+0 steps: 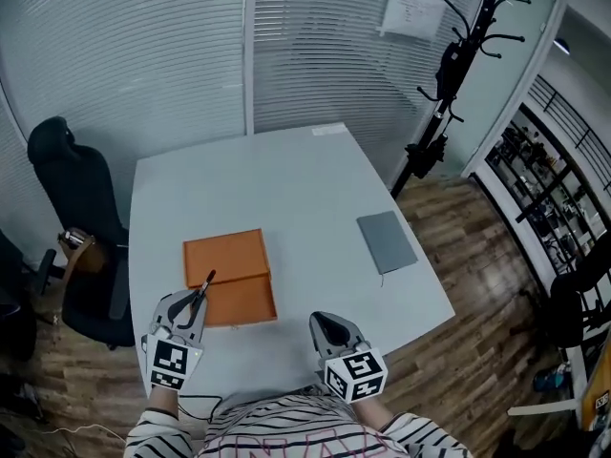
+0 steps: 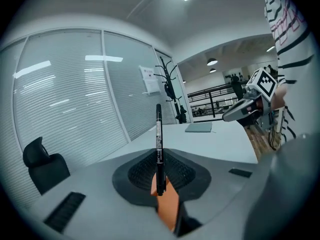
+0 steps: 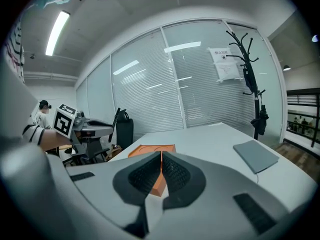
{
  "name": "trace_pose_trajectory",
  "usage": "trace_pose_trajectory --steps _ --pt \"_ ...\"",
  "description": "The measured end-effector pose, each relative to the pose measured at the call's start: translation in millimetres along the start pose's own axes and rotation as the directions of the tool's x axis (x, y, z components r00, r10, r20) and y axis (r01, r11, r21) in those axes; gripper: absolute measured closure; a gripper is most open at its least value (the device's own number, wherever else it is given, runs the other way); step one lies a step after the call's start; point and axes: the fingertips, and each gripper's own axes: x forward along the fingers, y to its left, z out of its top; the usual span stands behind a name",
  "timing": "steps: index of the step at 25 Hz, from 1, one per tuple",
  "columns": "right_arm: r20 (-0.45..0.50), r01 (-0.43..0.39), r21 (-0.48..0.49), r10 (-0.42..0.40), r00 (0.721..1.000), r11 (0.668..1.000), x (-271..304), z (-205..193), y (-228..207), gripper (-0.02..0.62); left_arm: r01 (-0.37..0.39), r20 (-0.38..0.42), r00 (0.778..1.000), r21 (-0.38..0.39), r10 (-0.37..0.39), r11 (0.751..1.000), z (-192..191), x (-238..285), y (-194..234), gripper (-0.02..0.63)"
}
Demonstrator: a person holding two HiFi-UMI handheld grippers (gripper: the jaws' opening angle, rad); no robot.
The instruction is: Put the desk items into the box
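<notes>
My left gripper point(image 1: 196, 303) is shut on a black pen point(image 2: 159, 149), which sticks up out of the jaws; its tip point(image 1: 209, 277) hangs over the near left part of the flat orange box point(image 1: 229, 277). In the right gripper view the left gripper point(image 3: 95, 129) and its pen point(image 3: 116, 118) appear at the left, beside the orange box point(image 3: 152, 151). My right gripper point(image 1: 325, 329) is shut on nothing, near the table's front edge to the right of the box. A grey notebook point(image 1: 387, 241) lies on the right side of the white table point(image 1: 286, 175).
A black office chair point(image 1: 72, 194) stands at the table's left. A black coat stand point(image 1: 449, 65) rises behind the table's far right corner. Slatted glass walls close off the back; wooden floor point(image 1: 477, 246) lies to the right.
</notes>
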Motion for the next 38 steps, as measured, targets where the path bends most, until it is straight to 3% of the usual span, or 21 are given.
trace_pose_trajectory --steps 10,18,28,38 --pt "-0.001 0.064 0.003 -0.064 0.998 0.998 -12 -5 -14 0.568 0.126 -0.04 0.992 0.11 -0.122 0.986 -8 51 -20 0.549" --pt "-0.011 0.085 0.009 -0.085 0.996 0.996 -16 -11 -21 0.568 0.241 -0.138 0.966 0.161 -0.22 0.957 -38 90 -45 0.549" --pt "-0.024 0.111 0.021 -0.111 0.994 0.994 -15 -16 -25 0.568 0.389 -0.311 0.893 0.17 -0.326 0.905 -95 126 -72 0.549" --pt "-0.041 0.136 0.037 -0.135 0.99 0.99 -16 -22 -33 0.568 0.475 -0.453 0.808 0.126 -0.376 0.871 -137 144 -89 0.549"
